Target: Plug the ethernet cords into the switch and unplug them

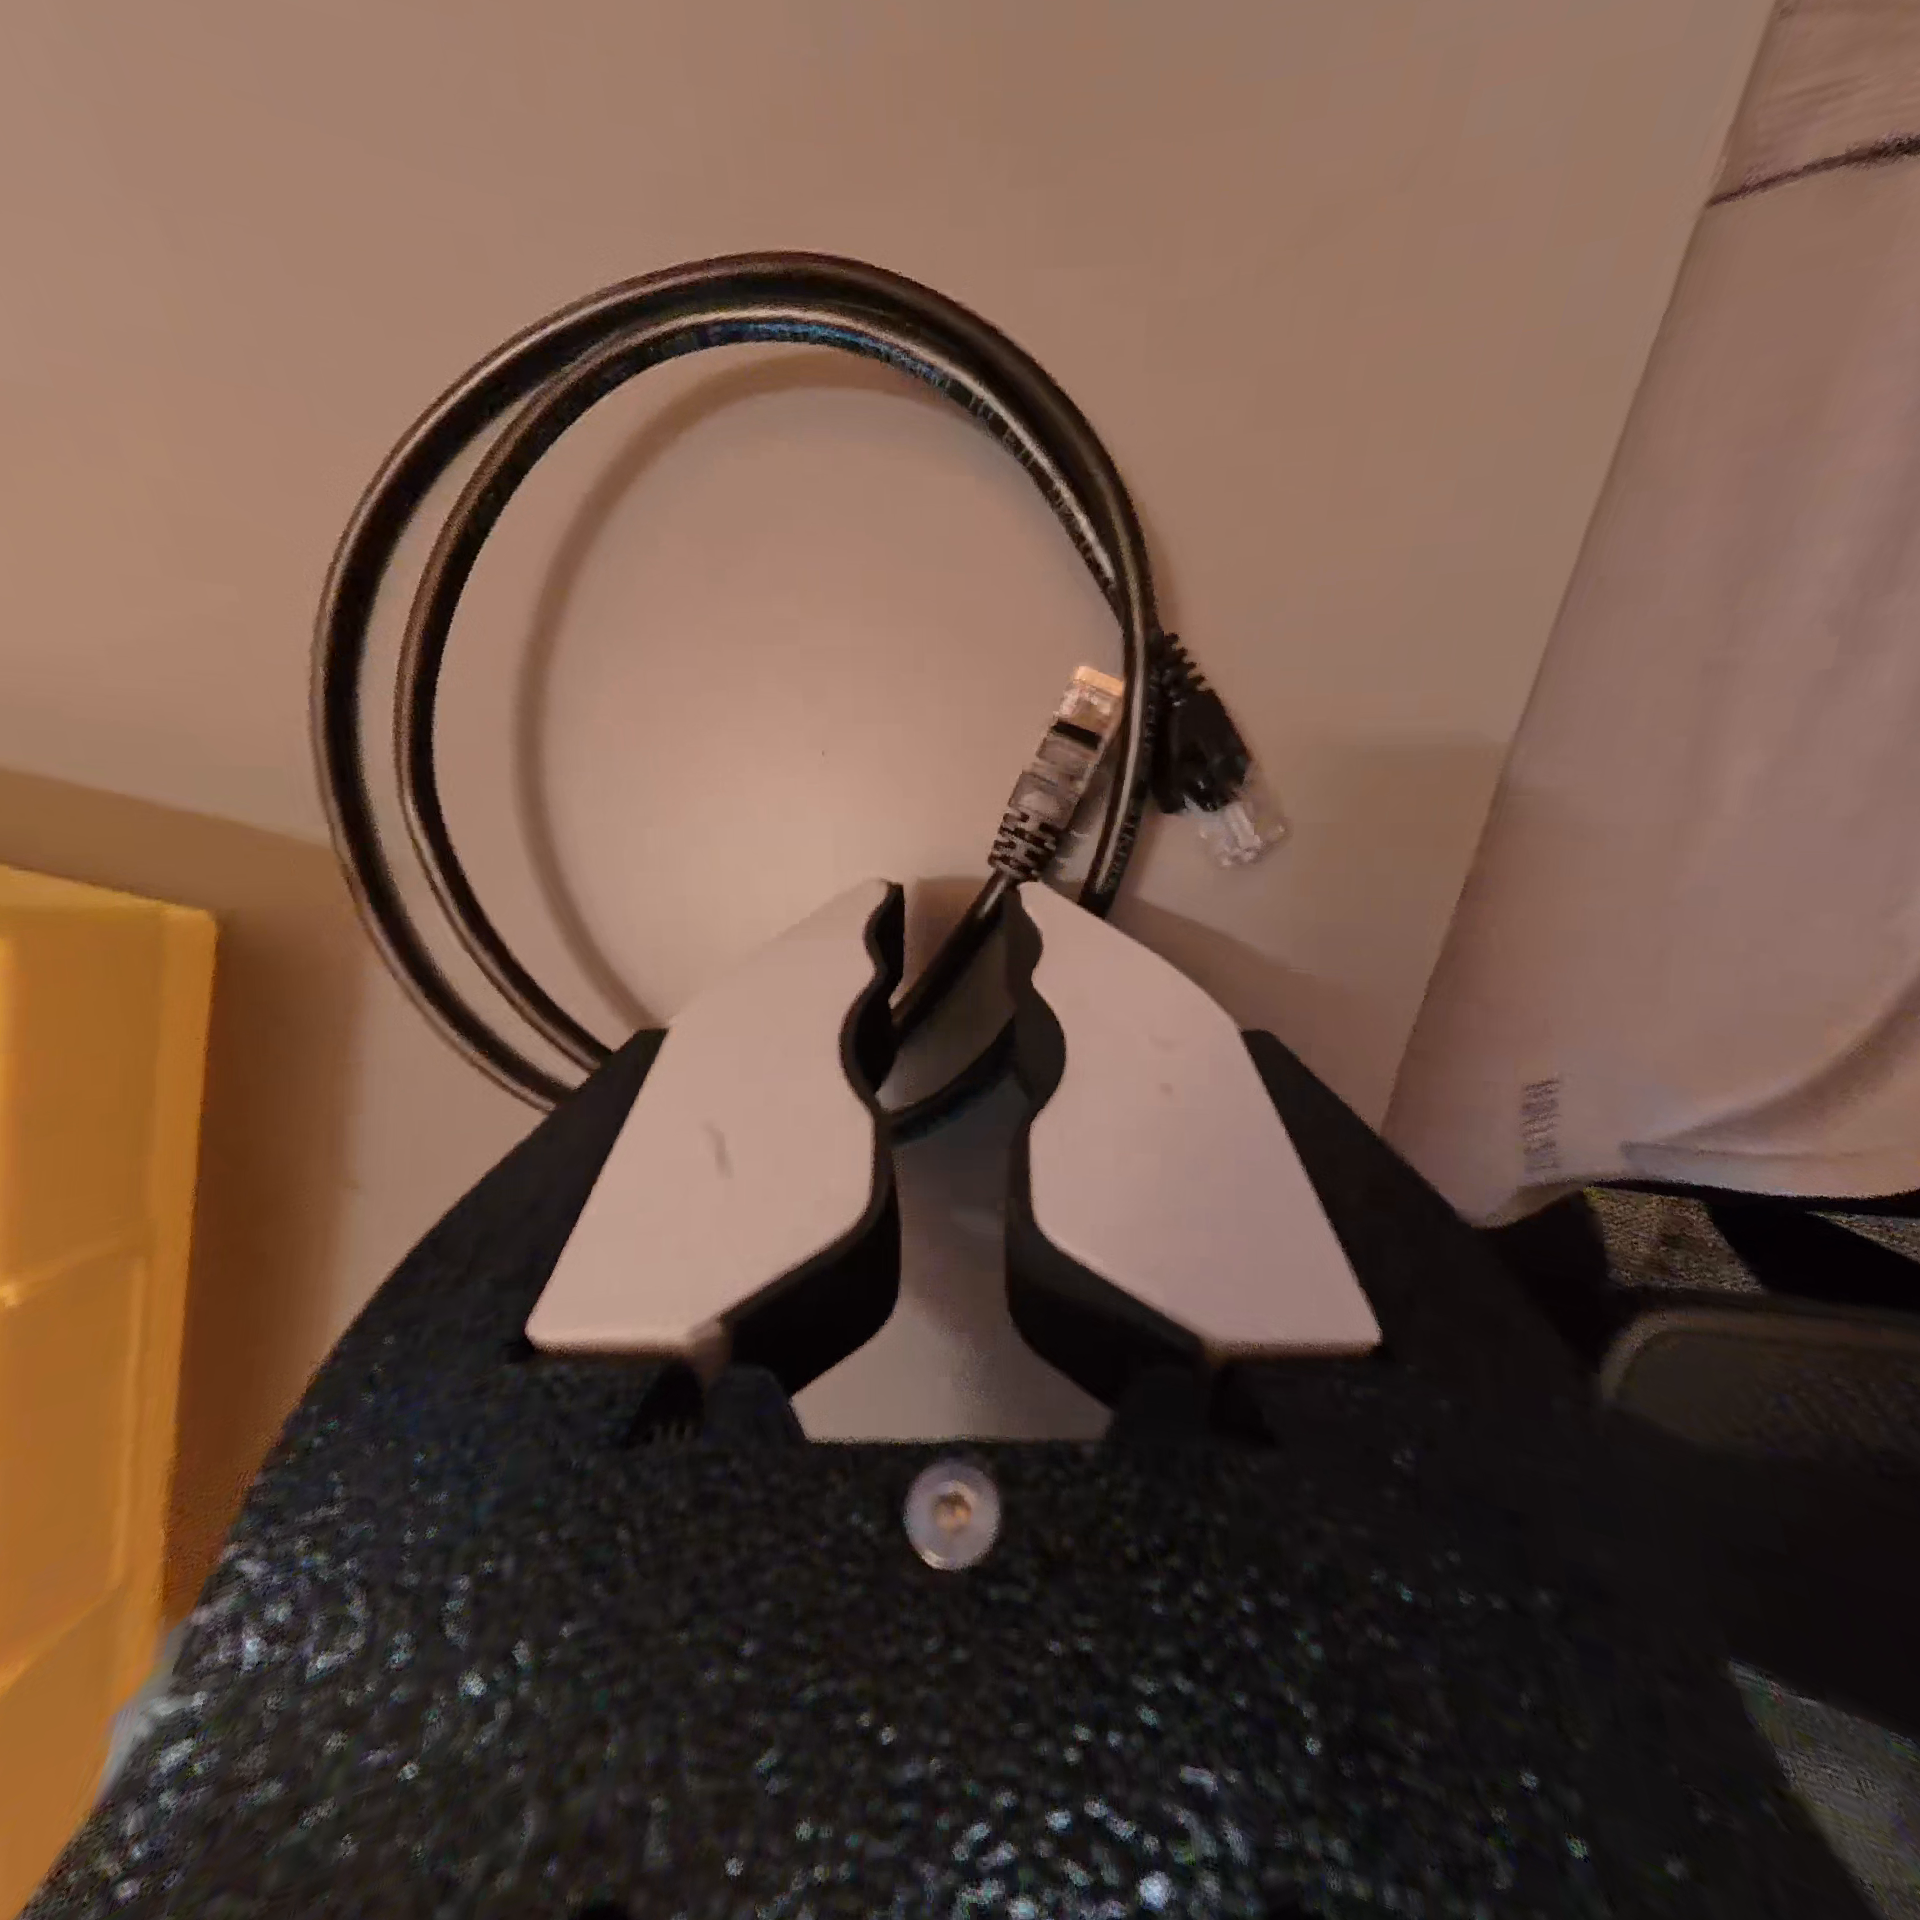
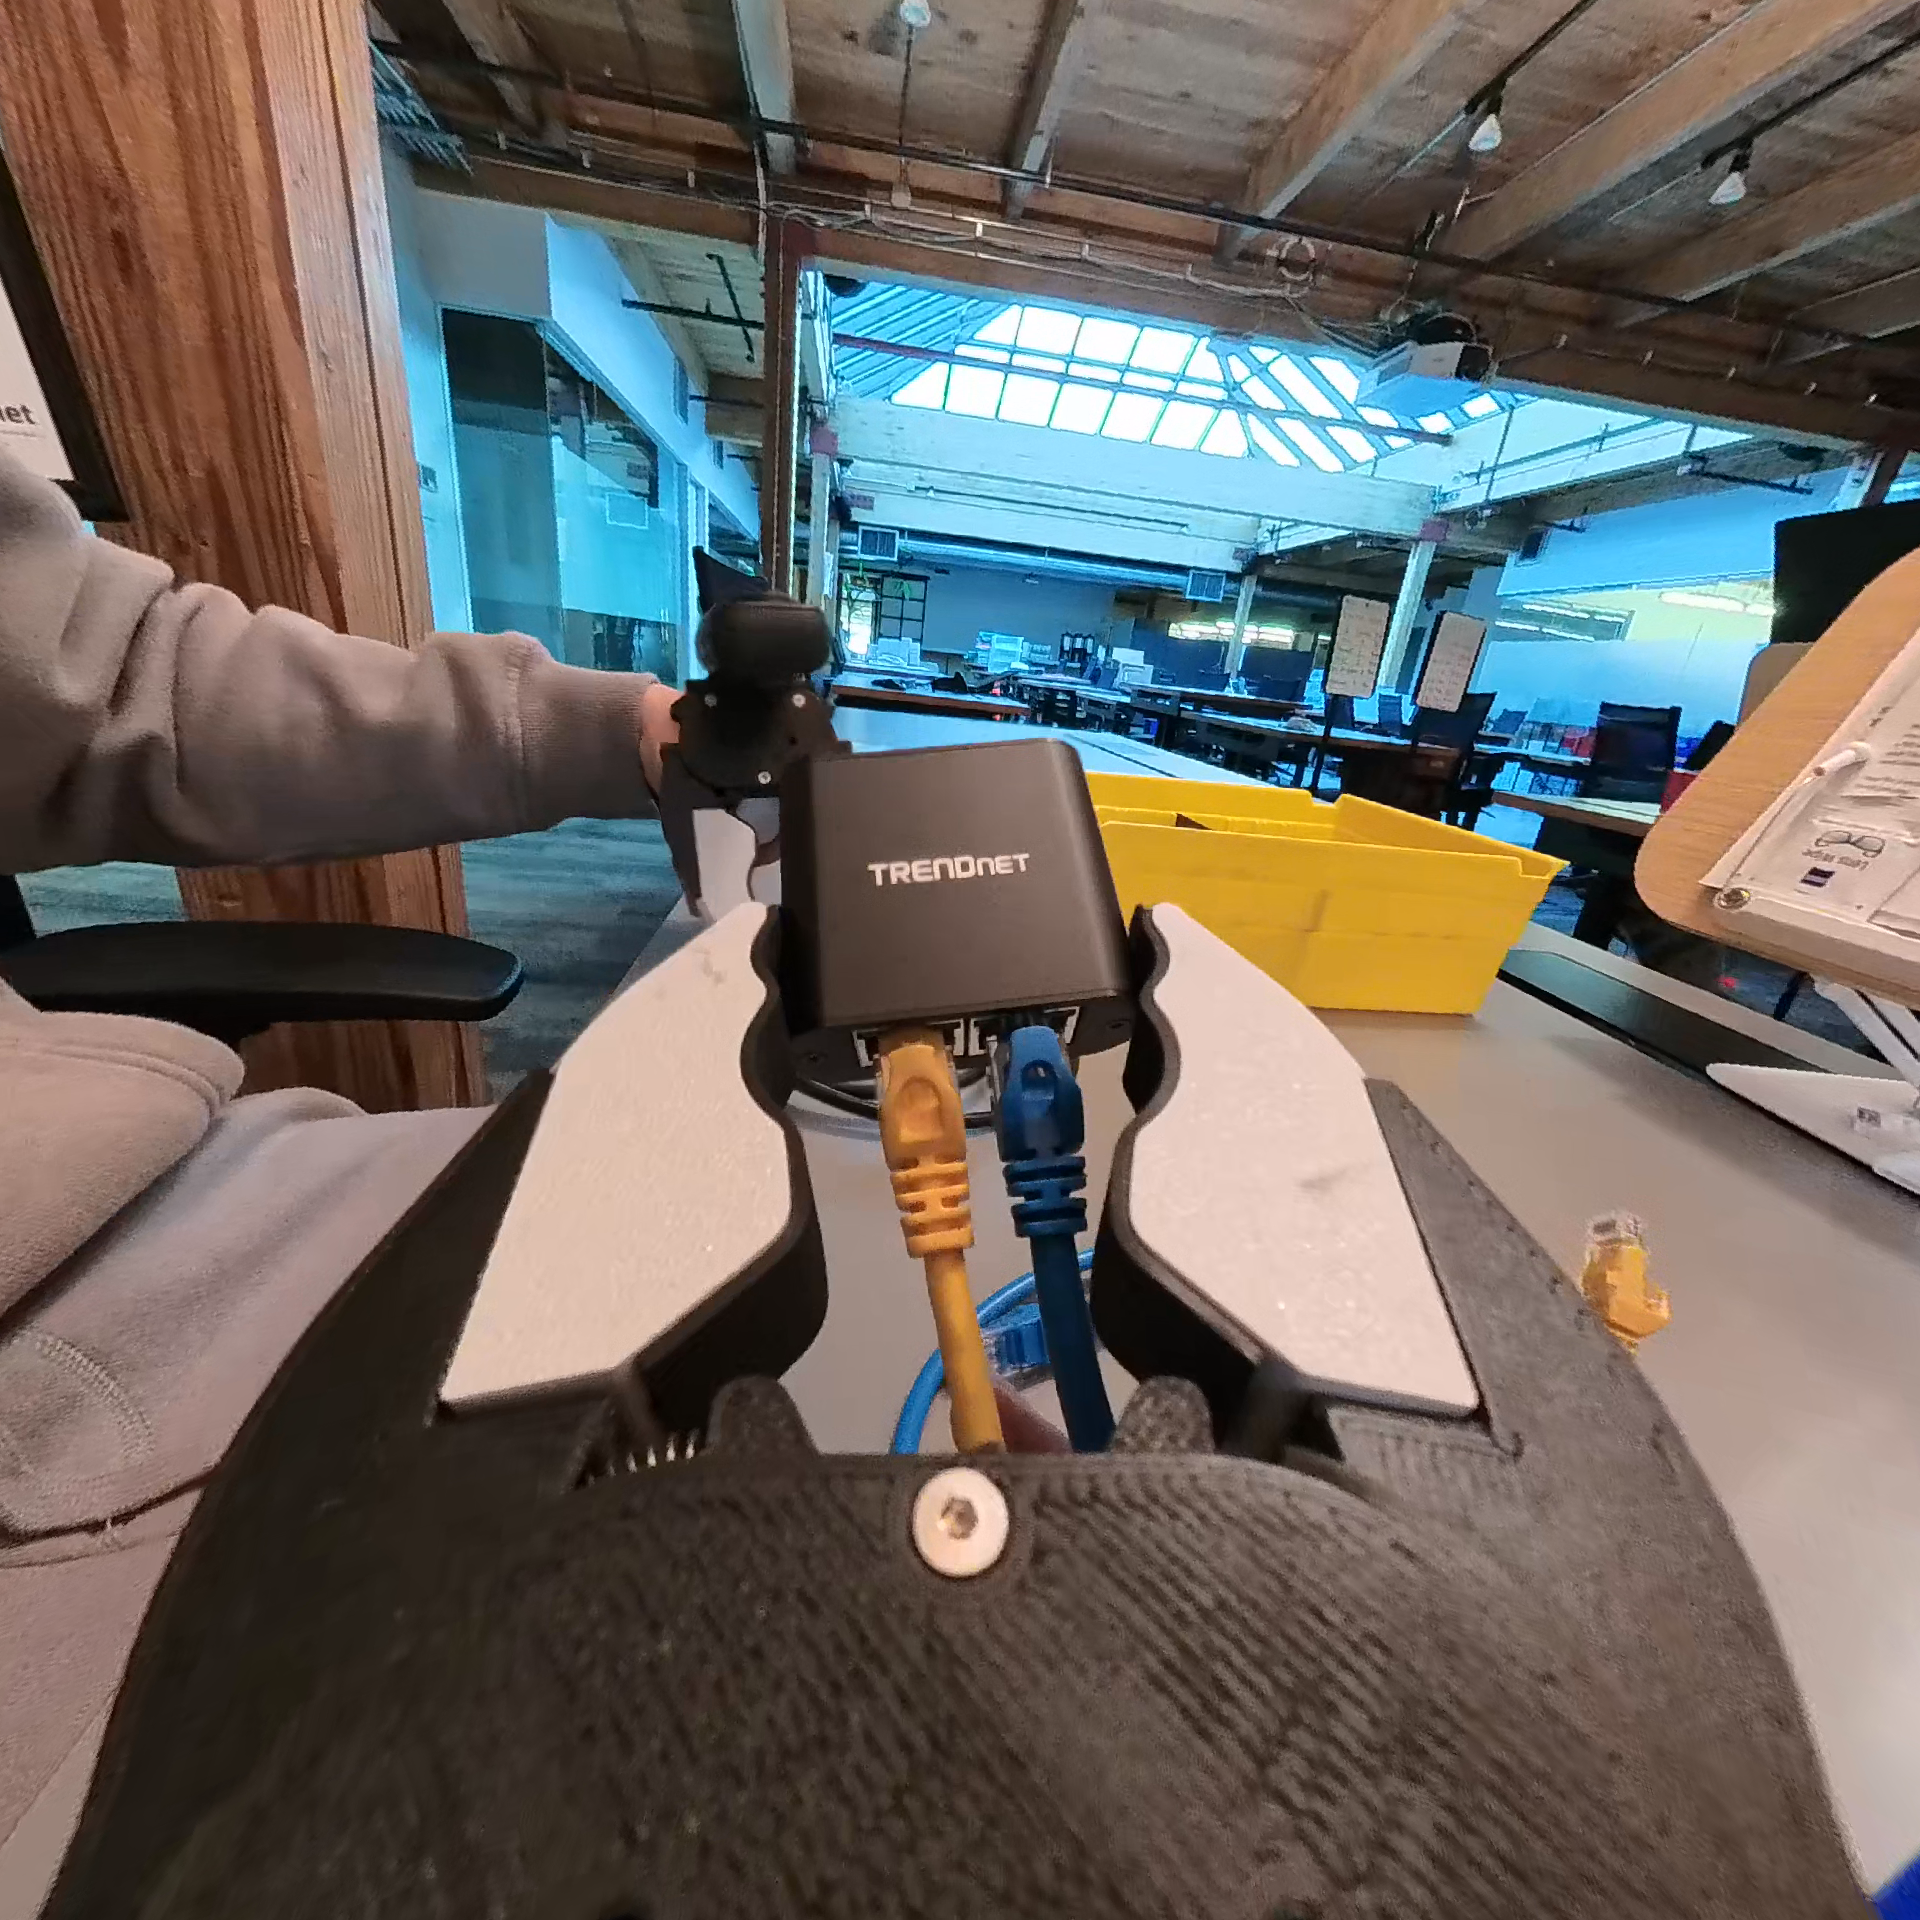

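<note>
In the left wrist view, my left gripper (image 1: pixel 956 906) is shut on a black ethernet cord (image 1: pixel 675 312) just behind one plug (image 1: pixel 1044 790), which sticks out past the fingertips. The cord loops round over the table, and its other plug (image 1: pixel 1210 758) lies free beside the first. In the right wrist view, my right gripper (image 2: pixel 956 927) is shut on the sides of a black switch (image 2: pixel 914 800). A yellow cord (image 2: pixel 925 1143) and a blue cord (image 2: pixel 1044 1132) sit plugged into its front ports. The left gripper (image 2: pixel 727 790) shows farther off, behind the switch.
A yellow bin (image 2: pixel 1351 894) stands behind the switch and shows at the left of the left wrist view (image 1: pixel 83 1143). A loose yellow plug (image 2: pixel 1621 1288) lies on the grey table (image 2: pixel 1558 1143). A tilted board with papers (image 2: pixel 1787 831) is on the right. A person's grey sleeve (image 2: pixel 312 727) and a chair armrest (image 2: pixel 260 966) are on the left. The left gripper's tips are roughly 25 cm from the right gripper's.
</note>
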The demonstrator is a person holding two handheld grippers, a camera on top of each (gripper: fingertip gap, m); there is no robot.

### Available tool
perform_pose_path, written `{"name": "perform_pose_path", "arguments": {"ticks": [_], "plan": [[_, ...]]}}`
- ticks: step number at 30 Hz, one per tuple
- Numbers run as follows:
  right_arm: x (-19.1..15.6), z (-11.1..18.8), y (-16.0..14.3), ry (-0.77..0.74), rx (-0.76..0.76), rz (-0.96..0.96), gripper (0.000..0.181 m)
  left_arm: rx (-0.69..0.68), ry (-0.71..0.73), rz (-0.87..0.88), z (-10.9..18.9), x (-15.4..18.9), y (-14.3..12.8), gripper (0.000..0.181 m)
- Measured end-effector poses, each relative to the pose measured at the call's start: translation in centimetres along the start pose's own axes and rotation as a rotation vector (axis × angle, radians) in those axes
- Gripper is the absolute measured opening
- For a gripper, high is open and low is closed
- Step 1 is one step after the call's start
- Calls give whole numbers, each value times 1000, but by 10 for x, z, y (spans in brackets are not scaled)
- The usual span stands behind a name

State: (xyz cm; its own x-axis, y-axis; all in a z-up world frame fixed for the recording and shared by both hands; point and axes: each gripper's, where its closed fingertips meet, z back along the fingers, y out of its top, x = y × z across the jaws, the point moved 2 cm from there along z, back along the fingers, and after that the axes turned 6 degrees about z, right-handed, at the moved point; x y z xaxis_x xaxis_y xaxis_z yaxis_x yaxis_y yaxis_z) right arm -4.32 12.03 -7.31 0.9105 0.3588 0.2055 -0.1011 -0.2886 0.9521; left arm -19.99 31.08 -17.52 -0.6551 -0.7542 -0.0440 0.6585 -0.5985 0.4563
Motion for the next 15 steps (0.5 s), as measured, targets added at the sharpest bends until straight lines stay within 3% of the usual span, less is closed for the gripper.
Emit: {"name": "perform_pose_path", "arguments": {"ticks": [1,8,11,15], "plan": [[-1,-1,-1,5,-7,4,63,8,-33,15,-2,3,2,21],[-3,-3,-3,7,-34,18,63,18,-31,17,-17,4,17,10],[-1,-2,-2,3,-24,13,63,159,-54,138,-8,0,46,10],[0,-1,-1,-2,-8,1,63,397,-232,380,22,-4,96,10]]}}
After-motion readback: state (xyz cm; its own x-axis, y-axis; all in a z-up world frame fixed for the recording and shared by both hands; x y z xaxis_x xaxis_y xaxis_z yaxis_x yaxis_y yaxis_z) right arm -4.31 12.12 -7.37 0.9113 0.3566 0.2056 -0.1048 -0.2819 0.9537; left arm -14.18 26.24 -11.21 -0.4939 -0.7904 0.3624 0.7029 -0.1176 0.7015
